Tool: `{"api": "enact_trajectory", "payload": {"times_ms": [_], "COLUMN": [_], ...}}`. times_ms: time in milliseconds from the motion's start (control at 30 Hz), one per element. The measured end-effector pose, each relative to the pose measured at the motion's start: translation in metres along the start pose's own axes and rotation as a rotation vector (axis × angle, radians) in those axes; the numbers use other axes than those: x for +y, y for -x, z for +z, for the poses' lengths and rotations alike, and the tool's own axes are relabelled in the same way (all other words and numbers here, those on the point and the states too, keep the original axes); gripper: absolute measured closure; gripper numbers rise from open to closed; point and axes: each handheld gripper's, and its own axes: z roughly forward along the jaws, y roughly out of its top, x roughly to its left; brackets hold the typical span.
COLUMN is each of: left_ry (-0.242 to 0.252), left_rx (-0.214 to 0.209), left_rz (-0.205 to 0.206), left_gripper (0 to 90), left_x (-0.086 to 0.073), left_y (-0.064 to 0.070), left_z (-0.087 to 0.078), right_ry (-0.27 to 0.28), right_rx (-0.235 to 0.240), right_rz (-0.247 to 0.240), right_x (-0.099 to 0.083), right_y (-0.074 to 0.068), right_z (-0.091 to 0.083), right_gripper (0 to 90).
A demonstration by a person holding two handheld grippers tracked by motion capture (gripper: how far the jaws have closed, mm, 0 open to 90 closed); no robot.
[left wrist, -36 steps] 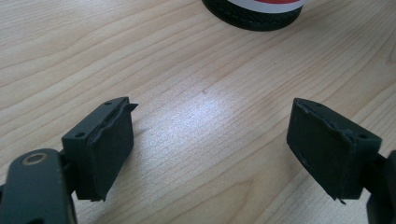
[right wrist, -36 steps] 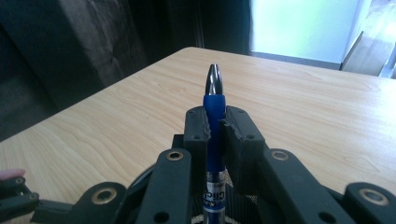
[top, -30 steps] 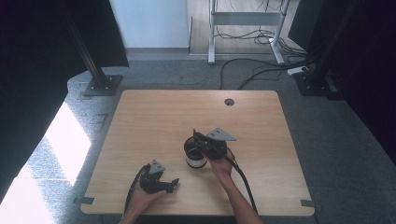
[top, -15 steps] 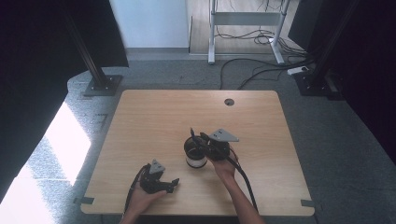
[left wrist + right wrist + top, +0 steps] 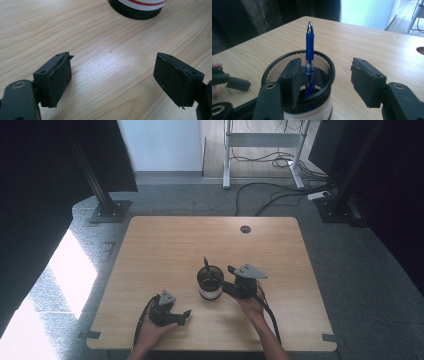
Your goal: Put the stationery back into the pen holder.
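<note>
A black mesh pen cup [image 5: 210, 284] with a white, red-striped band stands at the table's middle front. A blue pen [image 5: 309, 47] stands upright in it, its tip above the rim [image 5: 205, 264]. My right gripper [image 5: 226, 281] is just right of the cup and open. In the right gripper view [image 5: 325, 67] one jaw hangs over the cup's [image 5: 299, 100] mouth beside the pen, and the other is outside the rim; neither touches the pen. My left gripper [image 5: 184, 317] rests open near the front edge, left of the cup. It holds nothing [image 5: 112, 67], with the cup's base [image 5: 137, 10] ahead.
The wooden table [image 5: 165, 245] has a round cable hole [image 5: 245, 229] at its back right. Dark stands and cables sit on the floor beyond the table. The left gripper [image 5: 235, 83] lies low at the left in the right gripper view.
My right gripper has drawn back a little to the right, away from over the cup. The pen stays standing in the cup. The left gripper has not moved.
</note>
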Motion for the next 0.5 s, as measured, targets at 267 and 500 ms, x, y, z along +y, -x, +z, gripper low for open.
{"api": "enact_trajectory", "payload": {"times_ms": [267, 500], "left_ry": [0.003, 0.012], "left_rx": [0.003, 0.011], "left_rz": [-0.007, -0.014], "left_gripper": [15.2, 15.2], "left_x": [-0.001, -0.001], "left_y": [-0.004, -0.007], "left_z": [-0.003, -0.005], "right_ry": [-0.021, -0.064], "right_rx": [-0.03, -0.07], "right_rz": [-0.01, -0.011], "right_x": [-0.011, -0.03], "right_y": [0.005, 0.017], "right_z": [-0.018, -0.038], "right_gripper": [39.5, 39.0]}}
